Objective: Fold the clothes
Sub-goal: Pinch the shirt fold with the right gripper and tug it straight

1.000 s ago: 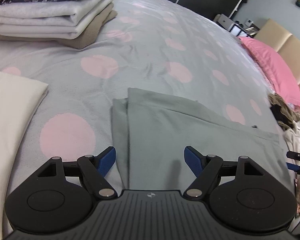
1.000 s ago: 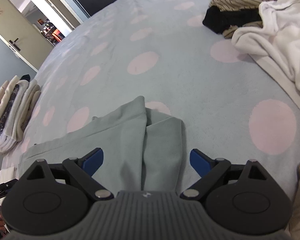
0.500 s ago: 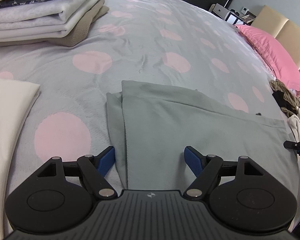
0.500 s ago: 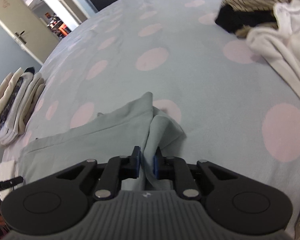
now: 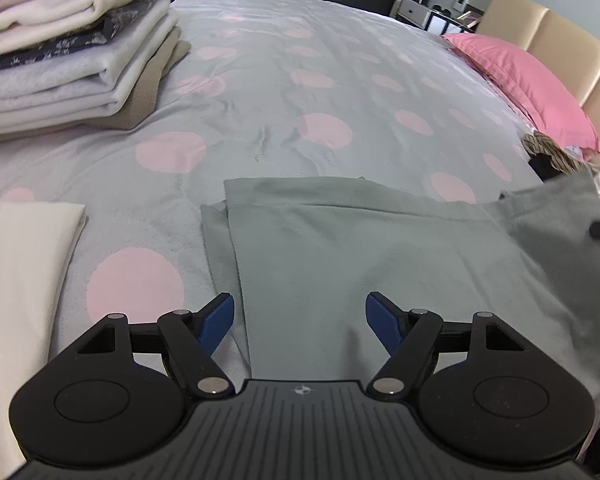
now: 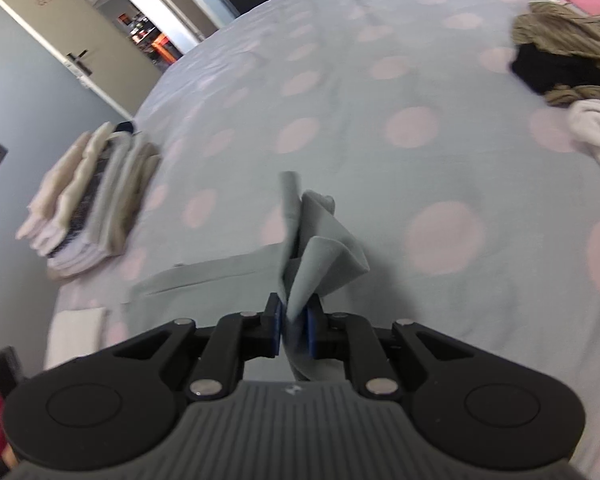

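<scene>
Folded stack (image 5: 72, 52) left of garment (image 5: 340, 248)

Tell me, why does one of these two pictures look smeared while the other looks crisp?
Right wrist view: motion blur smears the folded stack and polka-dot bedspread, while the right gripper and the pinched grey garment stay fairly sharp. Left wrist view: crisp, evenly lit, with fisheye bending at the edges.
</scene>
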Motion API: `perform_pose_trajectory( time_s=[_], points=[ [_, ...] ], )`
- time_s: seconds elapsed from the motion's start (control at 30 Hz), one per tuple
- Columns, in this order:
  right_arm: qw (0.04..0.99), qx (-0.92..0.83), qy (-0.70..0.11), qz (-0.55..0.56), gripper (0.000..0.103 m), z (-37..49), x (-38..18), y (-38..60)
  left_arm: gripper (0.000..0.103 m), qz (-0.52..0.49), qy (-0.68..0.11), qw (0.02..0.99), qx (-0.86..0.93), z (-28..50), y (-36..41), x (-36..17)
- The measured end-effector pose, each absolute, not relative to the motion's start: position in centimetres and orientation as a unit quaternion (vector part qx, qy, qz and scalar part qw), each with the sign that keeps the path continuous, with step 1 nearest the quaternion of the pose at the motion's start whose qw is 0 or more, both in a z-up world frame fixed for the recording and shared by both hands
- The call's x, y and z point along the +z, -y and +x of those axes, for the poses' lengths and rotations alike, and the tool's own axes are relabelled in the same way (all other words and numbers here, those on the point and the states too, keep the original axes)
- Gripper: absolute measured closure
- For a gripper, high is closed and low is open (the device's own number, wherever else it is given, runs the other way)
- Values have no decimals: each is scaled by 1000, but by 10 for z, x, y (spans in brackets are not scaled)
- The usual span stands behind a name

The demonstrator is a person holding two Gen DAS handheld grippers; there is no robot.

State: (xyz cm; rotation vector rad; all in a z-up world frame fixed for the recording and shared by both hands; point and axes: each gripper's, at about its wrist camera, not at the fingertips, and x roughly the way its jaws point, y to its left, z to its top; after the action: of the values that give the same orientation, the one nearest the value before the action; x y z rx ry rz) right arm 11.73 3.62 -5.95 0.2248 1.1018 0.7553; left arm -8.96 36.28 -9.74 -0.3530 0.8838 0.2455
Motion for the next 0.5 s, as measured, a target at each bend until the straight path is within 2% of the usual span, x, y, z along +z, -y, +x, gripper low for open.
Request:
perform_pose_trajectory(
  time_s=[0.07, 0.3, 0.37, 0.5],
  points=[
    [768, 364, -517, 103, 89, 111, -47, -57, 32, -169, -421, 884, 113, -93, -363, -95],
    [723, 413, -542, 111, 89, 83, -23, -135, 60, -197, -403, 888, 99, -103, -372, -89],
    [711, 424, -549, 114, 89, 74, -21, -159, 63, -203, -398, 889, 99, -105, -375, -87],
    [694, 442, -558, 110, 89, 55, -28, -206, 63, -204, -394, 890, 104, -107, -379, -84]
  ],
)
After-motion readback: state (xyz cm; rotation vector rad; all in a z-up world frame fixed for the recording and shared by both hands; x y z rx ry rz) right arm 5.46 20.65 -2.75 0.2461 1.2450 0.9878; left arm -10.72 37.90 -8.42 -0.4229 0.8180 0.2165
